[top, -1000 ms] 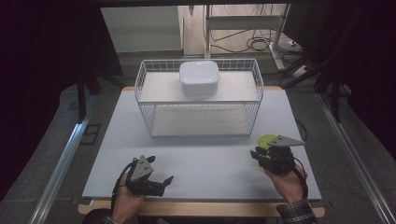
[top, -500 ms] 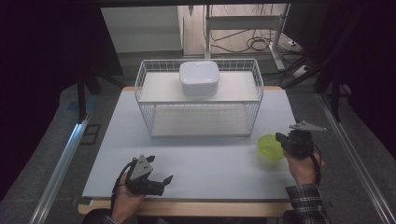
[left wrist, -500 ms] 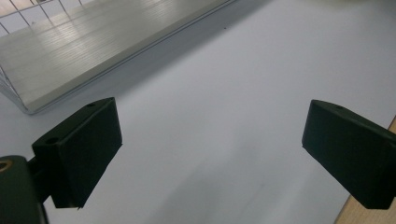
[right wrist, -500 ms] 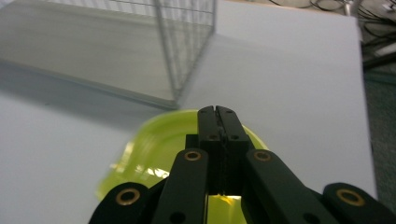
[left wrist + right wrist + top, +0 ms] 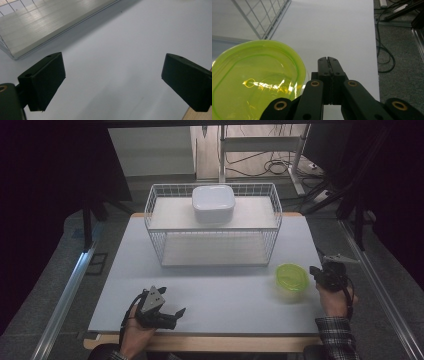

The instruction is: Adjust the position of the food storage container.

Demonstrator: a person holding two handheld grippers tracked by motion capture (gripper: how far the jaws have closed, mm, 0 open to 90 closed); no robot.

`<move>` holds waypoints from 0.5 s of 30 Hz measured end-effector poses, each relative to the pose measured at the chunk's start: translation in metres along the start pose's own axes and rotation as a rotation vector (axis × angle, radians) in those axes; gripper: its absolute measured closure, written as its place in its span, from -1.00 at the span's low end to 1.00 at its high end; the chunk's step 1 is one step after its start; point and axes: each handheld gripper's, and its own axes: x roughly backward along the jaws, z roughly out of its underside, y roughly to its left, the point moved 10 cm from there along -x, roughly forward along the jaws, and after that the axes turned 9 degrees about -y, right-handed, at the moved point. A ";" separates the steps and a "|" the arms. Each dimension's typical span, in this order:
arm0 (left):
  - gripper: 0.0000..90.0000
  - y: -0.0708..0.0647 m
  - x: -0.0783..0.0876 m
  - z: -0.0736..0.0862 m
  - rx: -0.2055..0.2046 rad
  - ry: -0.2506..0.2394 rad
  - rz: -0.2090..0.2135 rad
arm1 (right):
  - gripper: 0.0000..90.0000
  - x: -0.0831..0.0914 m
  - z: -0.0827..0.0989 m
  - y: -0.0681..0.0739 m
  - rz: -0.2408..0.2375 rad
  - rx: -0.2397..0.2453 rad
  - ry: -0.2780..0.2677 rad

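A translucent lime-green container (image 5: 291,276) lies on the white table (image 5: 215,290) at the right, in front of the wire basket. My right gripper (image 5: 315,270) is held just to its right, near the table's right edge, and points left. In the right gripper view the jaws of the right gripper (image 5: 328,60) are pressed together with nothing between them, and the green container (image 5: 254,82) lies close by at the left, apart from them. My left gripper (image 5: 176,317) rests near the front left edge. In its own view the left gripper (image 5: 112,77) stands wide open over bare table.
A white wire basket (image 5: 212,227) stands across the back middle of the table, with a white lidded box (image 5: 213,203) on its upper shelf. Its lower shelf (image 5: 37,27) lies ahead of the left gripper. Cables (image 5: 387,57) lie on the floor past the right edge.
My right hand has drawn away to the right from the green container, which stays on the table. The left hand has not moved.
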 end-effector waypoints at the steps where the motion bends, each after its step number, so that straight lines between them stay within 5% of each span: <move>1: -0.90 0.000 0.000 0.000 0.000 0.001 0.000 | 1.00 -0.001 0.001 0.000 -0.003 0.002 0.003; 15: -0.90 -0.001 -0.002 0.001 -0.014 0.009 -0.001 | 1.00 -0.009 0.006 0.024 -0.061 -0.003 0.028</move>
